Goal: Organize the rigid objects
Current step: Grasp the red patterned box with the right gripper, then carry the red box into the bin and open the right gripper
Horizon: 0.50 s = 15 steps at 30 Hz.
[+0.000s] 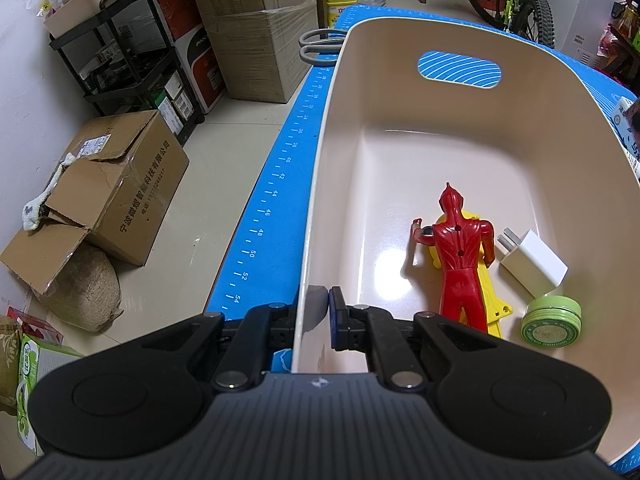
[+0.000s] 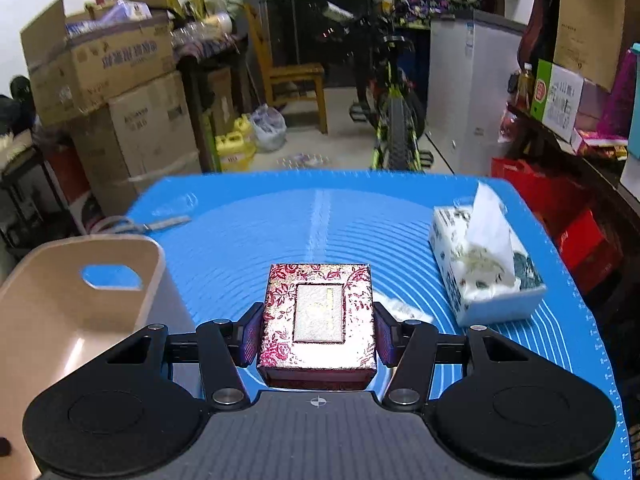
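A beige plastic bin (image 1: pixel 440 128) stands on the blue mat. My left gripper (image 1: pixel 316 320) is shut on the bin's near left wall, one finger inside and one outside. Inside the bin lie a red toy figure (image 1: pixel 460 248) on a yellow toy (image 1: pixel 490 292), a white charger plug (image 1: pixel 532 260) and a round green tin (image 1: pixel 552 320). My right gripper (image 2: pixel 318 332) is shut on a red brocade box (image 2: pixel 318 316) with a silver panel on its lid, held above the mat to the right of the bin (image 2: pixel 60 320).
A tissue box (image 2: pixel 484 276) stands on the mat's right side. Grey-handled scissors (image 1: pixel 320 44) lie at the mat's far left edge, also in the right wrist view (image 2: pixel 160 224). Cardboard boxes (image 1: pixel 116 192), a shelf rack and a bicycle (image 2: pixel 392 120) surround the table.
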Tool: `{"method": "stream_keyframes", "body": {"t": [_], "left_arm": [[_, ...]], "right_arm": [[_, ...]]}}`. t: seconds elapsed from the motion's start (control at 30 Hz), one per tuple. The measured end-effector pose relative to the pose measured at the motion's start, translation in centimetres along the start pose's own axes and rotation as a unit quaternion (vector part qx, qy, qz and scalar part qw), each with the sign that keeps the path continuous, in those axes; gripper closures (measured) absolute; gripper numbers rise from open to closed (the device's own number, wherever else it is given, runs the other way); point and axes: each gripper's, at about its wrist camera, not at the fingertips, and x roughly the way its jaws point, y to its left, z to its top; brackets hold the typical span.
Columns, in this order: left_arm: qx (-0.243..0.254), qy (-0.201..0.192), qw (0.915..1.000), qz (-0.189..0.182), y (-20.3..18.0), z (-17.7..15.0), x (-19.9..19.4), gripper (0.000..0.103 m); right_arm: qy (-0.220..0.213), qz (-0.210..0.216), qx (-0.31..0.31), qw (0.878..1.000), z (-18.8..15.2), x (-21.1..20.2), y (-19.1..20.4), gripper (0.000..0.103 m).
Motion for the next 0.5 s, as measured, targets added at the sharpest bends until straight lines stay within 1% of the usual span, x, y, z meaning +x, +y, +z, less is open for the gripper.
{"method": "stream_keyframes", "body": {"t": [0.1,0.23,0.4,0.5], "left_arm": [[0.000,0.000,1.0000,0.000,0.0,0.0,0.0,0.091],[0.000,0.000,1.0000,0.000,0.0,0.0,0.0,0.091],[0.000,0.000,1.0000,0.000,0.0,0.0,0.0,0.091],[0.000,0.000,1.0000,0.001,0.1,0.1,-0.1,0.091]], "right_arm": [[-0.018,0.018,0.000,1.000,0.6,-1.5,0.9,0.044],[-0.034,0.048,-0.012,0.998,0.8,-3.2,3.0,0.044],[-0.030,0.089,-0.039,0.995,0.4,-4.2,6.5,0.044],[-0.021,0.105,-0.062,0.992,-0.1,-4.4,8.5,0.044]]}}
